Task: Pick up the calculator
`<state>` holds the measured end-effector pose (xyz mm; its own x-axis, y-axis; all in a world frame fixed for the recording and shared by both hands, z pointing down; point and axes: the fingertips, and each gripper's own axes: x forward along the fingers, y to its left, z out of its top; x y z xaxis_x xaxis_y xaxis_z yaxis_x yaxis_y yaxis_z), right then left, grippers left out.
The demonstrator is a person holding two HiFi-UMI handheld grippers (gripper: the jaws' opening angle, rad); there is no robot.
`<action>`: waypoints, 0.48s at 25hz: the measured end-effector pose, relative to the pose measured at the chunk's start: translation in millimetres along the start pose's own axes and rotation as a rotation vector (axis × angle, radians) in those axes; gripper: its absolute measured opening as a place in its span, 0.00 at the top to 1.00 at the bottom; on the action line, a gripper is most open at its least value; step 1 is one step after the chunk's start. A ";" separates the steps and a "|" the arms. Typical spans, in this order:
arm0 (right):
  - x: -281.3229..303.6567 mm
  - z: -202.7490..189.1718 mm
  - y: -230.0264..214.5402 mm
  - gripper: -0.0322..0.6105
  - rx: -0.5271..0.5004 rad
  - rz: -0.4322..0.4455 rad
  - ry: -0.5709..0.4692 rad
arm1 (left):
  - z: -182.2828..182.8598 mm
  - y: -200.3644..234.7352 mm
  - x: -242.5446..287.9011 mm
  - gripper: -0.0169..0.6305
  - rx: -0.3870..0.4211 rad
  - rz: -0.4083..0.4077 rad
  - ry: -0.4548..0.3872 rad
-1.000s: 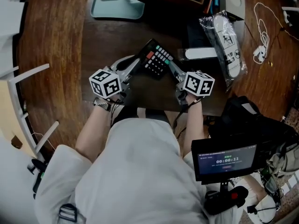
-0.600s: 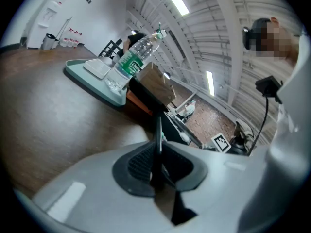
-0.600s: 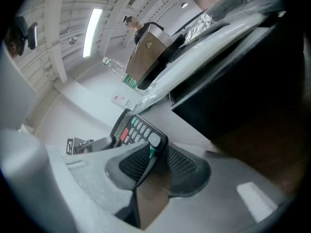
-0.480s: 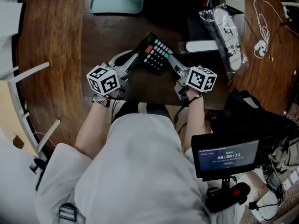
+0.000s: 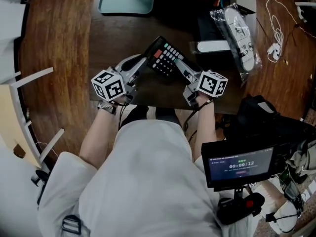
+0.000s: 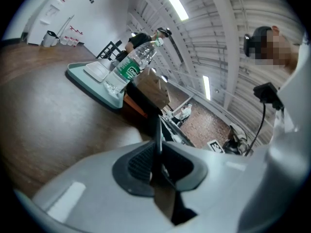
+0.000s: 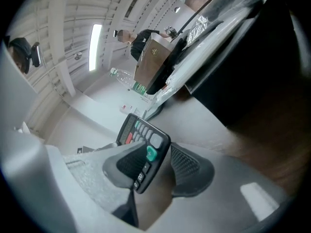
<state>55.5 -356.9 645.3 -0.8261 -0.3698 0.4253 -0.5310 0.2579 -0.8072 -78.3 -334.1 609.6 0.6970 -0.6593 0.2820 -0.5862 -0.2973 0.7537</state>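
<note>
The black calculator, with grey, red and green keys, hangs tilted above the dark wooden table. My left gripper is shut on its left edge; in the left gripper view the calculator shows edge-on, pinched between the ribbed pads. My right gripper stands at the calculator's right side, and its jaws are opening. In the right gripper view the calculator leans against the left pad, while a gap separates it from the right pad.
A pale green tray with a water bottle lies at the far edge. To the right are a white bar, a plastic-wrapped item and a white cable. A black bag and a monitor stand near right.
The right gripper's jaws have spread wider, and its right pad now stands clear of the calculator. The left gripper keeps its grip, and the calculator has barely shifted.
</note>
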 end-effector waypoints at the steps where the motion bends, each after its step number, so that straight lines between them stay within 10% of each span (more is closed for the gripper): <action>1: -1.9 -0.9 2.3 0.72 0.007 0.007 -0.006 | 0.0 -2.3 -1.5 0.89 0.004 -0.004 0.000; 12: -29.0 -4.1 31.6 0.72 -0.086 -0.071 -0.070 | 3.3 -23.7 -14.3 0.89 0.043 -0.039 0.003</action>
<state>61.9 -334.3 609.1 -0.7721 -0.4509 0.4479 -0.6044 0.3033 -0.7366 -75.8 -319.9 585.7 0.7210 -0.6446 0.2543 -0.5753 -0.3523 0.7382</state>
